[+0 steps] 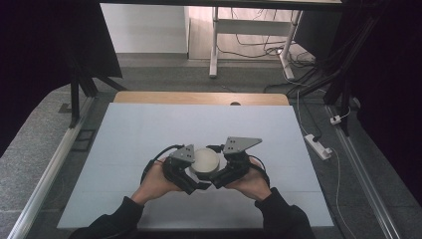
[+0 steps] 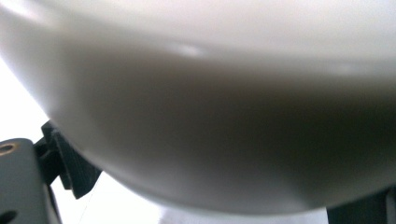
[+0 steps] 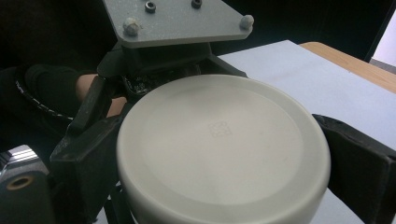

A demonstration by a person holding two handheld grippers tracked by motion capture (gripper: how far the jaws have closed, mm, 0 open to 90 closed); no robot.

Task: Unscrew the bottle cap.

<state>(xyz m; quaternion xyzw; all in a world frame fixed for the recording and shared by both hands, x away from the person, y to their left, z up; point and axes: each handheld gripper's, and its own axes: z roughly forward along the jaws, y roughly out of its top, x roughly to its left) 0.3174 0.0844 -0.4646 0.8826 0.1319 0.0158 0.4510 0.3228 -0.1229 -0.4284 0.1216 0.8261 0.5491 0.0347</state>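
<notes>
Both grippers have the white round container in hand.
My left gripper (image 1: 195, 185) and right gripper (image 1: 217, 180) fingers clamp the white round container (image 1: 204, 162) on the tabletop (image 1: 149, 129); I judge opening or lifting remains.

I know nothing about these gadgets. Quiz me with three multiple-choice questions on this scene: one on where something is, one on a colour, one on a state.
1. Where is the round container?
A. between the two grippers
B. at the table's far edge
C. on the floor

2. What colour is the container's lid?
A. red
B. off-white
C. blue

3. How do the right gripper's jaws stand?
A. far from the container
B. one on each side of the container
C. flat on the table

Answers: 1 A, the high view shows the left gripper and the right one flanking it. 2 B, it looks pale cream. 3 B, black jaws flank it left and right.
</notes>
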